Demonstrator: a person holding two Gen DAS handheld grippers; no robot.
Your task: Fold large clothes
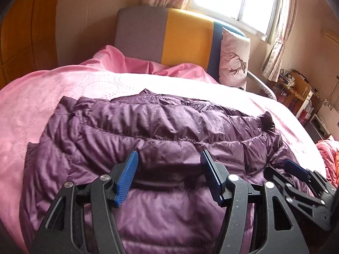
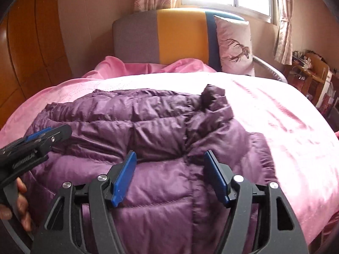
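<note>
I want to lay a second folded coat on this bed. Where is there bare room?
Bare pink bedspread lies to the right of the purple down jacket, up to the deer pillow. A thinner strip runs between the jacket and the headboard. The near middle is crowded: the jacket fills it.

No readable text, labels, brands or numbers in either view

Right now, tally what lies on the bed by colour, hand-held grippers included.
Purple: 1, the down jacket
Pink: 1, the bedspread
Pale pink with deer print: 1, the pillow
Black and blue: 2, the left hand-held gripper and right hand-held gripper, both open over the jacket
Total: 5
</note>
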